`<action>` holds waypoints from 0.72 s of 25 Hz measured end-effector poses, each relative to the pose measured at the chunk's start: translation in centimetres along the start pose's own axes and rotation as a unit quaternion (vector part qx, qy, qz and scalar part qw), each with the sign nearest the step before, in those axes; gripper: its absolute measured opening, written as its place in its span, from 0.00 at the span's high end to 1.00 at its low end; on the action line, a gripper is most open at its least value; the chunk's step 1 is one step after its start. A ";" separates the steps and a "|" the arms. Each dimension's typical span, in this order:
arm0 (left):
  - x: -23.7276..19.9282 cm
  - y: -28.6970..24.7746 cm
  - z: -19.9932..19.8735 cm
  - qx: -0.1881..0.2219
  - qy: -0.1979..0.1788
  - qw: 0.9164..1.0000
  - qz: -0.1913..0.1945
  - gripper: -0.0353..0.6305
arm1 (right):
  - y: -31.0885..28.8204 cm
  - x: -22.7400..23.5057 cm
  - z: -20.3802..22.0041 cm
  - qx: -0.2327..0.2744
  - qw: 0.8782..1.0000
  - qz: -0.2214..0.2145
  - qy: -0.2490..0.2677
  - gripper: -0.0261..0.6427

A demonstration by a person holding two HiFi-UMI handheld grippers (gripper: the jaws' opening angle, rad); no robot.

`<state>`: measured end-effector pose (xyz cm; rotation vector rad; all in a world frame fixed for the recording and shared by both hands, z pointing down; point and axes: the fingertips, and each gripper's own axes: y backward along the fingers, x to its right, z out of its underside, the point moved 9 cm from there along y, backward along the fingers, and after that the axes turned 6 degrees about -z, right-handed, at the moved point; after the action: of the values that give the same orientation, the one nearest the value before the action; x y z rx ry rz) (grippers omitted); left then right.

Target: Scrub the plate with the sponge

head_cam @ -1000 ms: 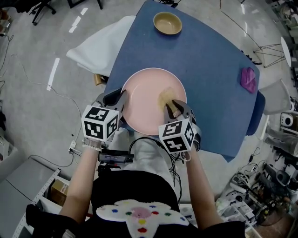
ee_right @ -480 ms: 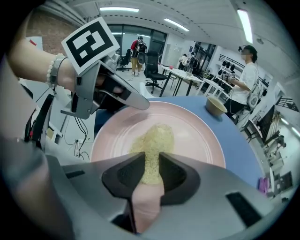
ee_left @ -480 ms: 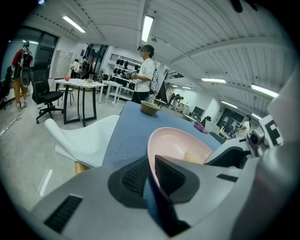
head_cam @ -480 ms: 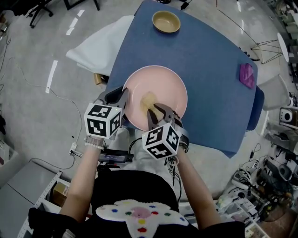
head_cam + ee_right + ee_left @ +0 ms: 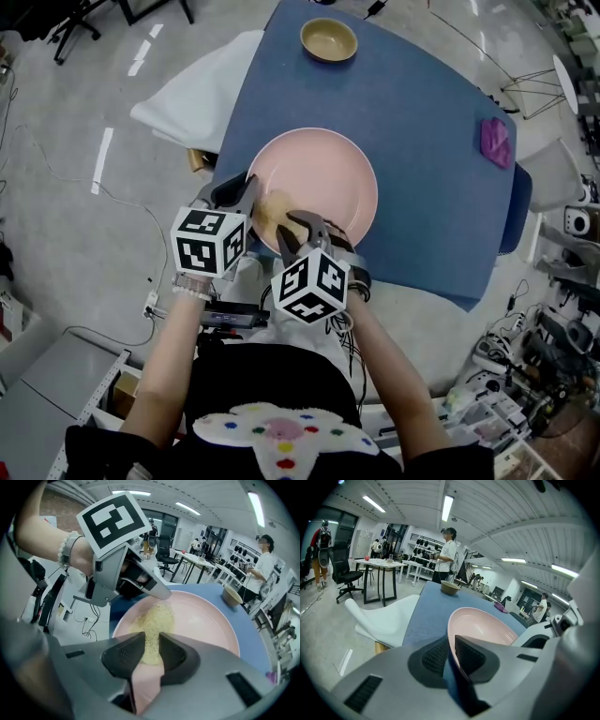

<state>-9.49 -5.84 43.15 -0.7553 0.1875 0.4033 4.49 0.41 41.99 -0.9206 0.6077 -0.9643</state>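
A large pink plate [image 5: 323, 183] lies on the blue table [image 5: 422, 141] near its front edge. My left gripper [image 5: 246, 195] is shut on the plate's left rim [image 5: 451, 634], one pad on each side of it. A beige sponge [image 5: 274, 208] rests flat on the plate's near-left part, close to the left gripper. My right gripper [image 5: 302, 230] is shut on the sponge [image 5: 152, 630], which sticks out ahead of the pads onto the plate [image 5: 201, 616]. The left gripper [image 5: 161, 591] shows just beyond the sponge in the right gripper view.
A tan bowl [image 5: 328, 39] stands at the table's far end. A purple cloth [image 5: 494, 141] lies near the right edge. A white chair [image 5: 192, 98] stands left of the table. A person in white [image 5: 446, 555] stands behind the table, with desks and chairs further back.
My right gripper has dragged the sponge across the plate from its right side to its near-left part, next to the left gripper. The left gripper and the plate have stayed put.
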 end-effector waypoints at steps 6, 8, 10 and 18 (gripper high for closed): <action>0.1 -0.1 -0.1 0.000 -0.001 1.000 0.000 0.86 | 1.3 0.2 2.1 -0.023 1.000 -0.013 -0.002 0.81; 0.1 -0.1 -0.1 -0.002 0.000 1.000 0.001 0.86 | 1.7 0.5 2.8 -0.037 0.999 -0.011 -0.005 0.81; -0.1 0.0 0.0 -0.002 0.000 1.000 0.001 0.86 | 2.2 1.0 3.5 -0.050 0.999 -0.007 -0.013 0.81; 0.1 0.0 0.0 -0.004 0.002 1.000 0.001 0.86 | 3.6 4.6 6.2 -0.068 0.996 0.035 -0.054 0.81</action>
<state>-9.38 -5.80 43.13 -0.7632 0.1902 0.4051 12.97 -0.43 41.76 -1.0593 0.6162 -0.8127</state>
